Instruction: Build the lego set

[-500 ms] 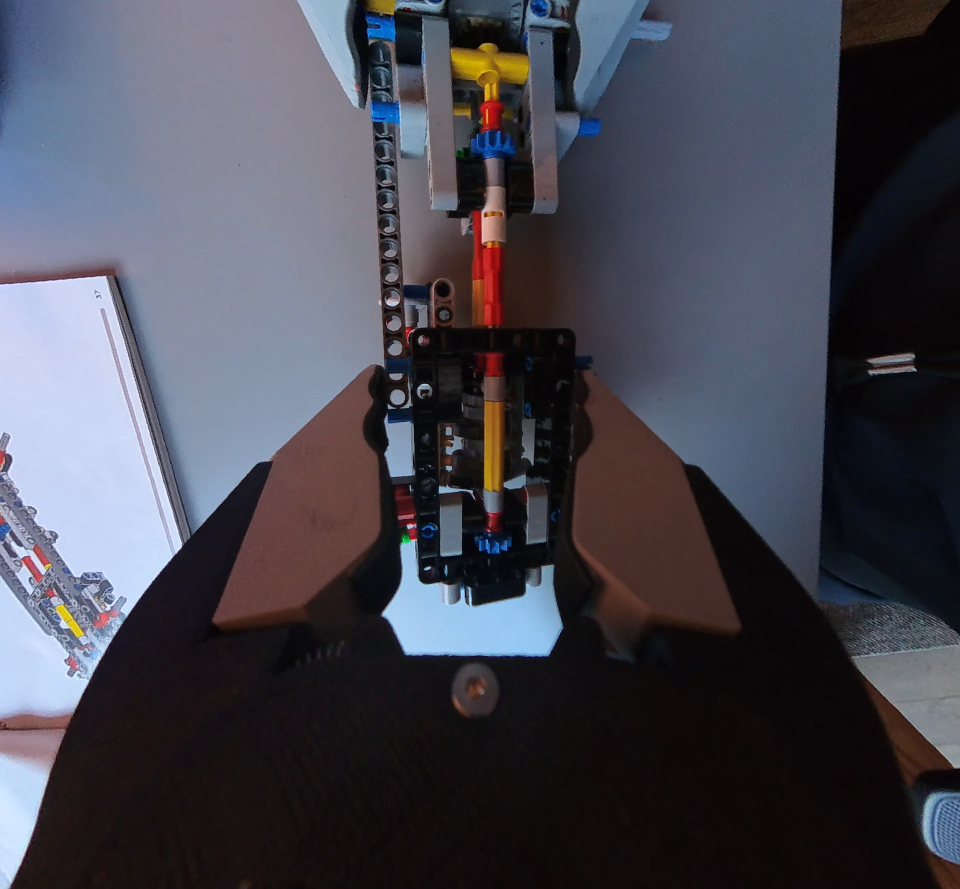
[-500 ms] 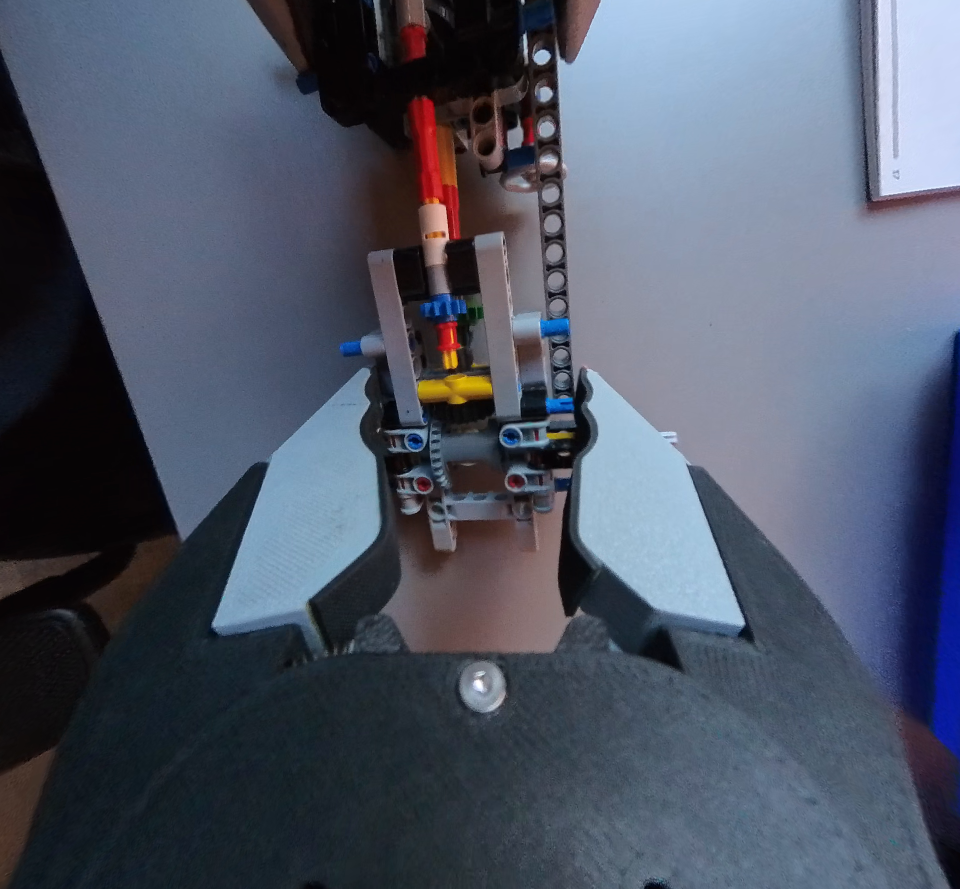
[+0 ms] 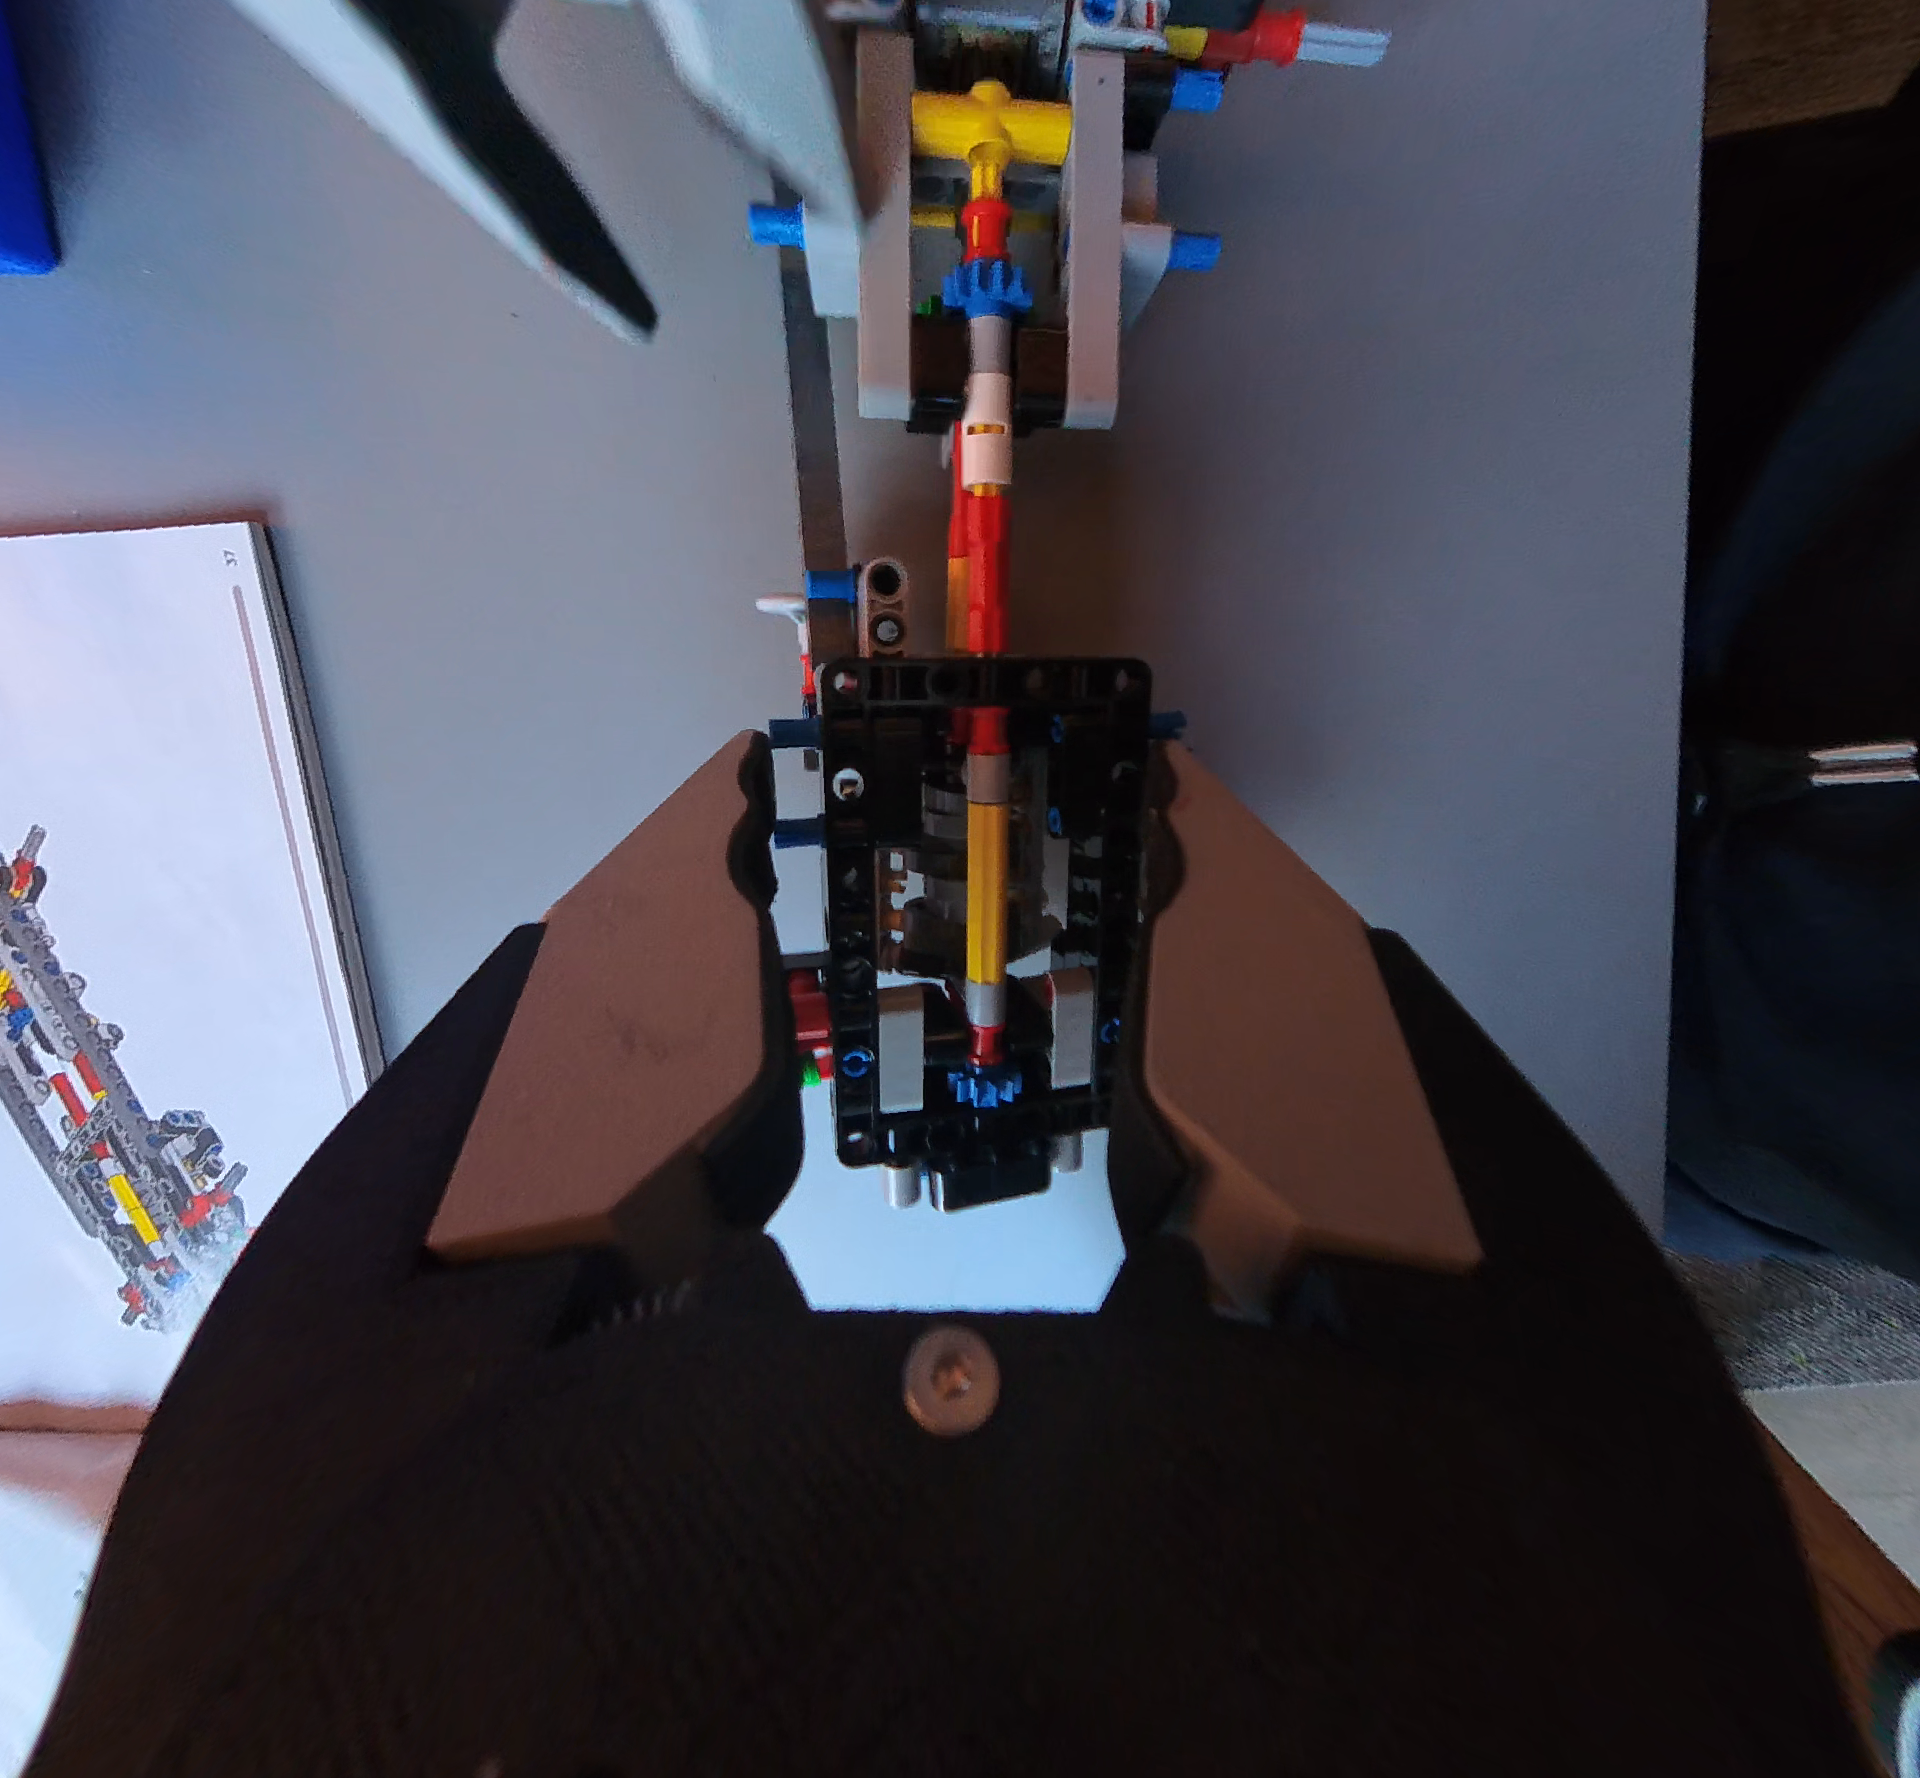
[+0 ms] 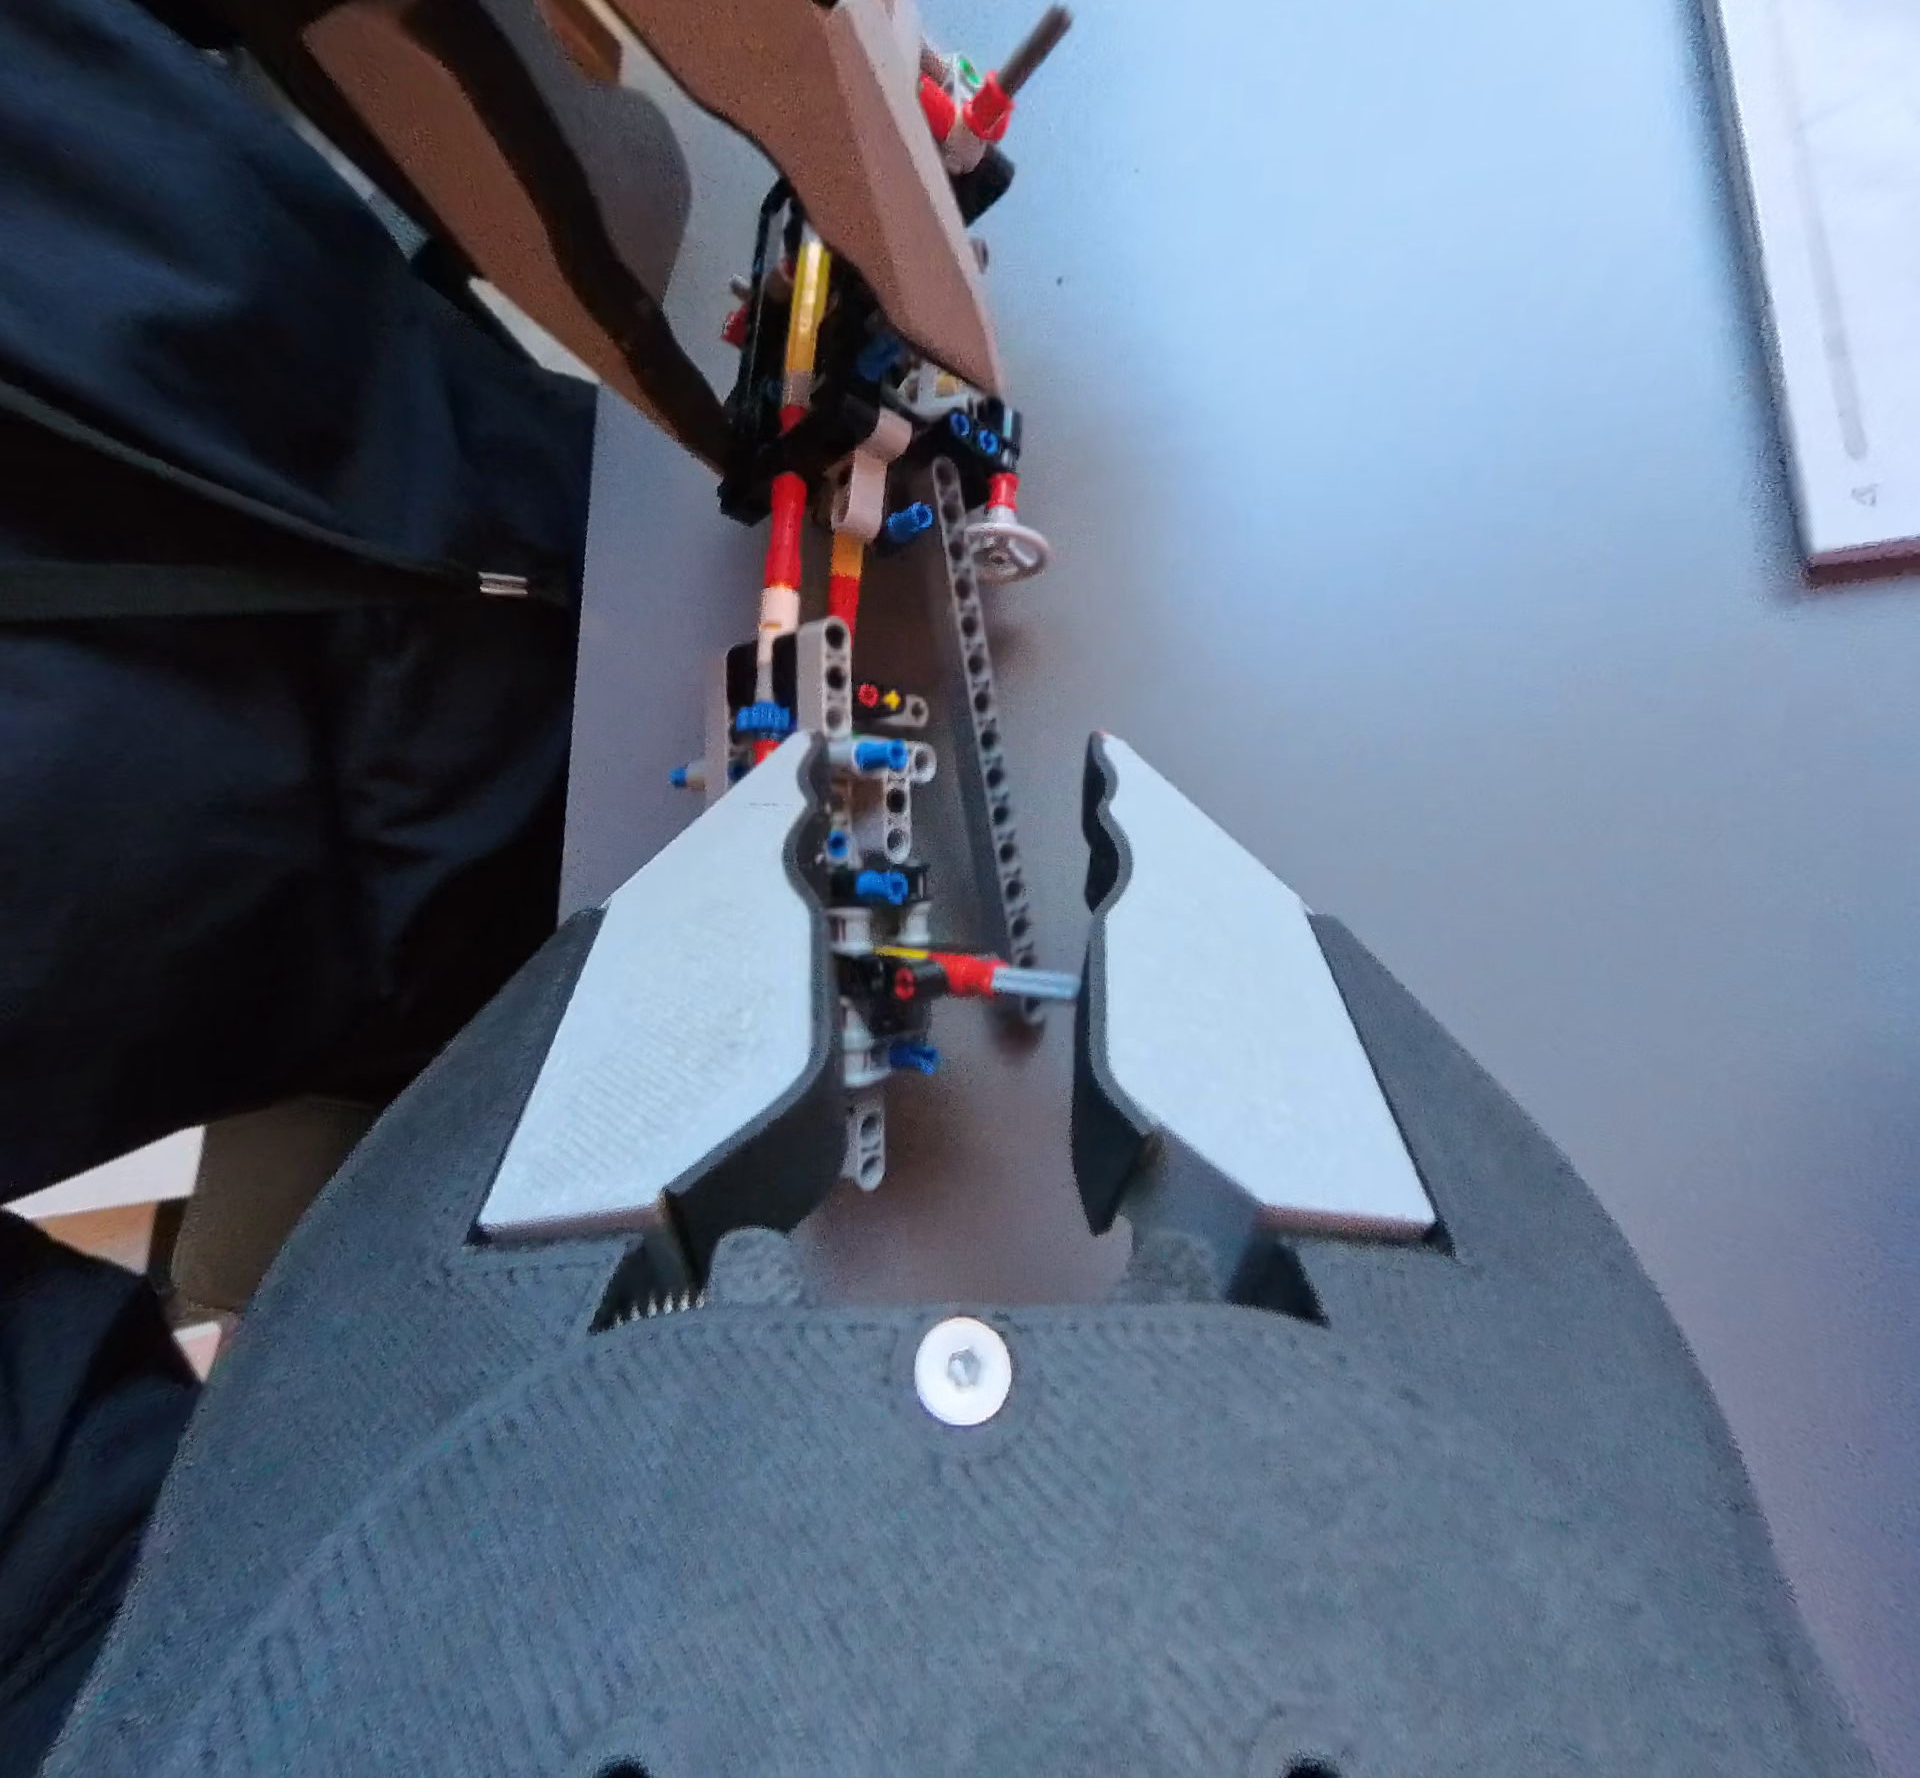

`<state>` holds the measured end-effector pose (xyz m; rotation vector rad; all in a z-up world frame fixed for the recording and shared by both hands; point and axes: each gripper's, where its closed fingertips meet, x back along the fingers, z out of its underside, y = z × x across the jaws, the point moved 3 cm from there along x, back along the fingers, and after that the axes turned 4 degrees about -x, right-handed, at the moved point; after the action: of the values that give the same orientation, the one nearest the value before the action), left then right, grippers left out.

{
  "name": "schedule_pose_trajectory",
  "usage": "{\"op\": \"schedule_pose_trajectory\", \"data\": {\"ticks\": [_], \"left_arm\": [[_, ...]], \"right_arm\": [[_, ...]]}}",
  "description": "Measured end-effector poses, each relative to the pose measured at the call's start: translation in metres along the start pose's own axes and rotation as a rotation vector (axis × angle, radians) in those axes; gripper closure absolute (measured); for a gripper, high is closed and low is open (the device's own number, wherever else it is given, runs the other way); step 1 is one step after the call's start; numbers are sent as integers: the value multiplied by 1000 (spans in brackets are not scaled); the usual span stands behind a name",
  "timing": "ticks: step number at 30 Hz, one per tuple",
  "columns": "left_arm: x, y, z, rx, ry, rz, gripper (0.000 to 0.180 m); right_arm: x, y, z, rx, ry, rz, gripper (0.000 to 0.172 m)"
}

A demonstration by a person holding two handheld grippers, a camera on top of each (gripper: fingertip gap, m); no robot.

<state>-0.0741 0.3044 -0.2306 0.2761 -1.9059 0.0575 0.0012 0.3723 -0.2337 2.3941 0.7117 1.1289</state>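
We see the left gripper, low in the frame's centre, with both brown fingers closed on the black frame end of a long brick-built model over the grey table. The right gripper stands open around the model's other end; whether it grips we cannot tell.

One long toy-brick model runs up the middle of the left wrist view. Two grippers show there: one with brown fingers at the lower centre and one with grey fingers at the upper left. One open instruction booklet lies at the left edge, and one blue block at the upper left. One grey table carries all.
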Motion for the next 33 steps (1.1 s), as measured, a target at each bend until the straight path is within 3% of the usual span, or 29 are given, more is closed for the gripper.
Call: {"op": "schedule_pose_trajectory", "data": {"ticks": [3, 7, 10, 13, 15, 18, 22, 25, 33], "left_arm": [[2, 0, 1, 17, -5, -18, 111], [5, 2, 2, 54, -82, -57, 112], [22, 4, -2, 132, -197, -62, 117], [54, 5, -9, 209, -358, -91, 111], [74, 14, 0, 258, -423, -183, 112], [84, 21, 39, 439, -419, -243, 113], [76, 0, 85, 655, -433, -166, 114], [61, -22, 108, 724, -403, -109, 111], [21, -48, 119, 753, -437, -15, 125]], "right_arm": [[-2, -11, -13, 64, -45, 59, 134], [18, -7, -28, 147, -239, 120, 133], [35, -13, -33, 159, -402, 176, 136], [43, -29, -33, 161, -445, 285, 135], [45, -36, -32, 161, -453, 328, 135], [42, -39, -30, 149, -454, 341, 134], [44, -48, -22, 104, -453, 397, 133], [50, -51, -12, 43, -489, 419, 132], [53, -27, 15, -50, -574, 460, 126]]}}
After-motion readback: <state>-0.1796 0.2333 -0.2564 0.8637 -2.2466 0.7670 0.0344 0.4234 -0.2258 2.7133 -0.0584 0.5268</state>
